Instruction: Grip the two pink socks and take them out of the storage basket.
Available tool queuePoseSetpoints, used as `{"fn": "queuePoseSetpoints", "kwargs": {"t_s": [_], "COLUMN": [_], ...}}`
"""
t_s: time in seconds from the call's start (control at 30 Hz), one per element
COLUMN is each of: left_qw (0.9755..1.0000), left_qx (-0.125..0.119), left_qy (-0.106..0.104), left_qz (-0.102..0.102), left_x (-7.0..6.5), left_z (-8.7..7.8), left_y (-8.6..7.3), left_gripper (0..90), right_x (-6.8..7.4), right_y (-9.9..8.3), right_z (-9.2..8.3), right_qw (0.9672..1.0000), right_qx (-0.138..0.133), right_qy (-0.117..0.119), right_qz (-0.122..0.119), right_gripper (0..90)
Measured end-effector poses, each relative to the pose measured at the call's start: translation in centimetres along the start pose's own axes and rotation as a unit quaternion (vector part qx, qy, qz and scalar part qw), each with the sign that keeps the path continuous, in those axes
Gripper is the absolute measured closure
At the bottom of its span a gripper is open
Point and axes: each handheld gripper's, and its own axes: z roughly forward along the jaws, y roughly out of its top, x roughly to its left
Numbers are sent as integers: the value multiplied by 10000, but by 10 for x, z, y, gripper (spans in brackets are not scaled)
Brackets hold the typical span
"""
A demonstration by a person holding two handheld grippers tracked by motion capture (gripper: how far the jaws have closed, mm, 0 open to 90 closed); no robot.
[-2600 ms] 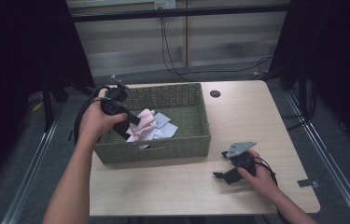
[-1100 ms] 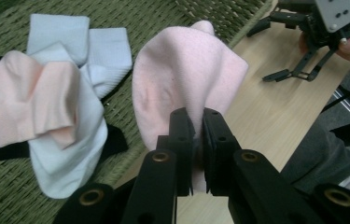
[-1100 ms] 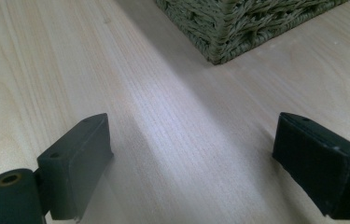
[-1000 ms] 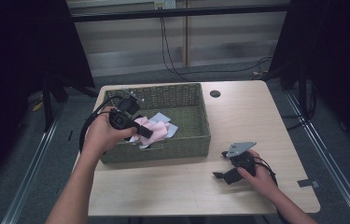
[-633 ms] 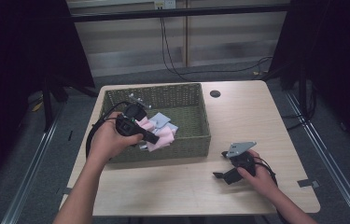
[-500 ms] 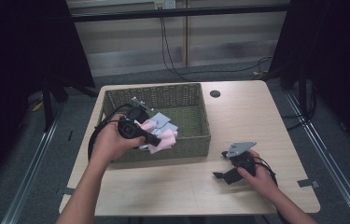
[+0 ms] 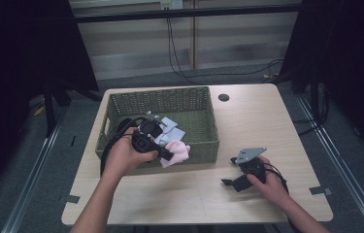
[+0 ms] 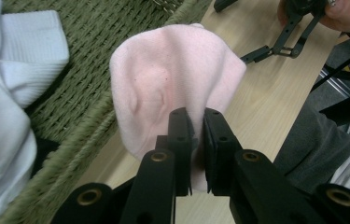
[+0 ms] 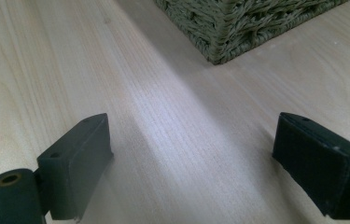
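Observation:
My left gripper is shut on a pink sock, holding it over the front wall of the green woven basket. In the left gripper view the pink sock hangs pinched between the two black jaws of the left gripper, above the basket rim and the wooden table. White and pale blue socks lie inside the basket. My right gripper rests on the table at the front right, held by a hand, its jaws wide apart with bare wood between them.
The basket's corner stands ahead of the right gripper. A round cable hole sits at the table's far edge. The other hand's gripper lies farther off on the wood. Dark curtains and metal floor rails surround the table.
My left hand has come down and toward the near side of the basket with the pink sock in its jaws, from the basket's left rim to its front wall. The right gripper kept still.

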Motion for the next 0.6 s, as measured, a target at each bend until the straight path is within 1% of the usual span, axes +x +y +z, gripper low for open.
{"fn": "queuePoseSetpoints", "kwargs": {"t_s": [0.13, 0.27, 0.3, 0.37, 0.4, 0.43, 0.47, 0.5, 0.53, 0.6], "left_qw": [9999, 9998, 9997, 9997, 9997, 9998, 9997, 9998, 9998, 9998], "left_qx": [89, 177, 239, 241, 225, 179, 211, 198, 191, 179], "left_qy": [-39, -85, -81, -96, -96, -76, -51, -50, -43, -17], "left_qz": [27, 11, 33, -2, -12, 23, 74, 75, 47, 84], "left_x": [-2, -3, -2, -3, -3, -3, -4, -6, -6, -7], "left_z": [12, 23, 25, 30, 31, 34, 34, 35, 34, 32], "left_y": [-2, -5, -6, -7, -8, -9, -9, -9, -9, -8], "left_gripper": [823, 817, 817, 808, 777, 733, 690, 677, 640, 601], "right_x": [0, 0, 0, 0, 0, 0, 0, 0, 0, 0], "right_y": [0, 0, 0, 0, 0, 0, 0, 0, 0, 0], "right_z": [0, 0, 0, 0, 0, 0, 0, 0, 0, 0], "right_qw": [10000, 10000, 10000, 10000, 10000, 10000, 10000, 10000, 10000, 10000], "right_qx": [0, 0, 0, 0, -1, -1, -1, -1, 1, 0], "right_qy": [0, 0, -1, -1, 0, 1, 1, 0, 0, 1], "right_qz": [0, 2, -2, -1, -1, -2, -1, -2, -1, 4], "right_gripper": [105, 106, 106, 106, 106, 106, 106, 105, 106, 106]}}
